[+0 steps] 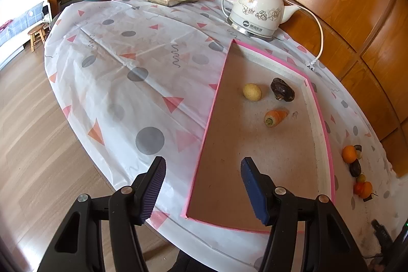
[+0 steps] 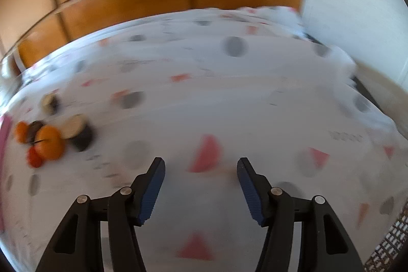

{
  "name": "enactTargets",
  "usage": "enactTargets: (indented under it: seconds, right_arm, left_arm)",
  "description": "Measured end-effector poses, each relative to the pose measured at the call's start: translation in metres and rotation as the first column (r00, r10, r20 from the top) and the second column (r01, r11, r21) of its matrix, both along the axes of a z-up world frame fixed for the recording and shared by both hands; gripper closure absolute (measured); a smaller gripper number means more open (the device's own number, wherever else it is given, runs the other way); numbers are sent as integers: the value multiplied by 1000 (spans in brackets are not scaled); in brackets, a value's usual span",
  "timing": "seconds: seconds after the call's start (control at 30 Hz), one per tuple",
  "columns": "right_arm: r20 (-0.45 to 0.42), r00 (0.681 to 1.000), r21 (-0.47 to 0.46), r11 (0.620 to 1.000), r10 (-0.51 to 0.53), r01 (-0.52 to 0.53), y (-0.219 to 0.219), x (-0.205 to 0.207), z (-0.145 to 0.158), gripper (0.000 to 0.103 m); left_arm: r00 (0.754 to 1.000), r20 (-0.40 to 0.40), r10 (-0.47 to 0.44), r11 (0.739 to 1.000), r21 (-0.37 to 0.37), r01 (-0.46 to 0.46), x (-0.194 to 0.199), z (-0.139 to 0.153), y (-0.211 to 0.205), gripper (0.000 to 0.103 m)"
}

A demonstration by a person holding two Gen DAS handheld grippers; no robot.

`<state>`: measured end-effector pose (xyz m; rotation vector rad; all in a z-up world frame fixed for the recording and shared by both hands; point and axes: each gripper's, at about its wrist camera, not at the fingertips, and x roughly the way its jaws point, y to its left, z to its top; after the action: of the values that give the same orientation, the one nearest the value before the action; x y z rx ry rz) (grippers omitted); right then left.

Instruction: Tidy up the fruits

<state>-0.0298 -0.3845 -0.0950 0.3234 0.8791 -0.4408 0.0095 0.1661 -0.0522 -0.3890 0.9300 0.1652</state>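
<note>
Both tongs, left gripper [image 1: 203,191] and right gripper [image 2: 201,191], hang spread and empty; the small round orange fruit [image 2: 49,145], likely light and soft-skinned, suits a gentle mid-body pinch.

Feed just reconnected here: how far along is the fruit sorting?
Three pieces lie in the pink-edged tray: a yellow lemon-like fruit, a dark brown piece and a carrot. Nothing is in hand: left gripper and right gripper are both open and empty. Left to do: the pile of oranges and dark pieces outside the tray on the tablecloth.
</note>
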Motion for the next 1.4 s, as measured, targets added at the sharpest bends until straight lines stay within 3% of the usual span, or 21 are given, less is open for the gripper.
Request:
enactTargets:
  seconds: [0.2, 0.6, 0.77, 0.9, 0.97, 1.07, 1.4]
  right_arm:
    - [23, 982, 11, 983, 185, -186, 43, 23, 10, 47]
    - [-26, 944, -30, 944, 328, -329, 70, 65, 11, 51]
    - [-34, 933, -35, 932, 358, -360, 75, 77, 9, 51]
    - [-44, 921, -43, 921, 386, -388, 81, 86, 7, 62]
    - [-43, 917, -43, 916, 398, -399, 84, 89, 6, 67]
    - [-39, 916, -61, 914, 400, -401, 86, 89, 7, 67]
    - [50, 949, -42, 950, 310, -308, 69, 66, 28, 67]
  left_arm:
    - [1000, 1, 23, 1000, -11, -23, -4, 0, 6, 41]
    - [999, 23, 22, 1000, -7, -22, -7, 7, 6, 39]
    - [999, 13, 32, 999, -10, -31, -6, 4, 8, 38]
    - [999, 10, 41, 999, -4, -41, -7, 3, 9, 36]
    - [999, 27, 23, 999, 27, -24, -8, 8, 3, 36]
    - [998, 53, -19, 998, 64, 15, -8, 14, -8, 30]
    - [999, 35, -34, 998, 55, 32, -6, 11, -12, 30]
